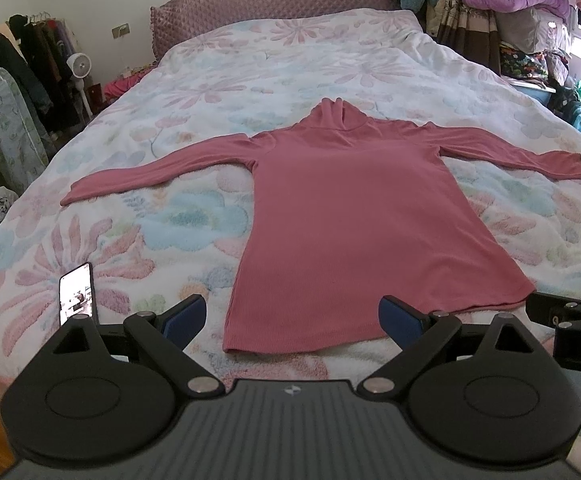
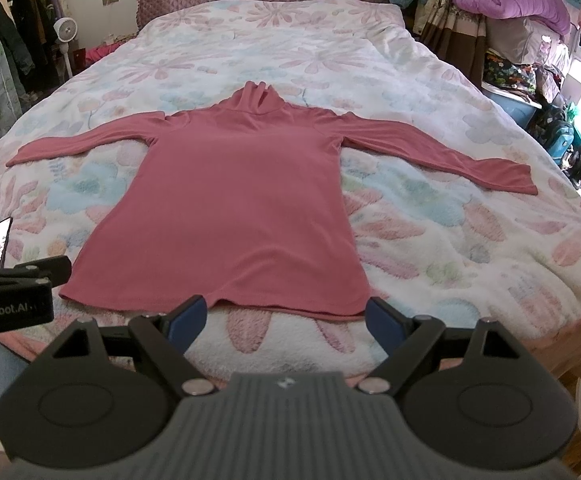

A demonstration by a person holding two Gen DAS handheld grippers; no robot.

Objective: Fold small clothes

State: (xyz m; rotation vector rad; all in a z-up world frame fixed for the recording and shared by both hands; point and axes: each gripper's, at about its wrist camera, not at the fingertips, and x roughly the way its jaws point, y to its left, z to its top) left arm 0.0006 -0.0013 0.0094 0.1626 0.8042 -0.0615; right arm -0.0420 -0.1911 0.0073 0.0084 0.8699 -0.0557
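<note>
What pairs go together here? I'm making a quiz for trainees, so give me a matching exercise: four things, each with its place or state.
Things:
1. top
2. phone
3. fan
4. left claw

Places or states:
A. propped up on the bed, left of the hem
B. open, near the hem
C. spread flat, sleeves out
D. on the floor, left of the bed

Pairs: 1-C, 2-A, 3-D, 4-B

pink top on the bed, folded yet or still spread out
Spread out. The pink top lies flat on the bed, both sleeves stretched sideways, collar away from the cameras, no fold in it.
</note>
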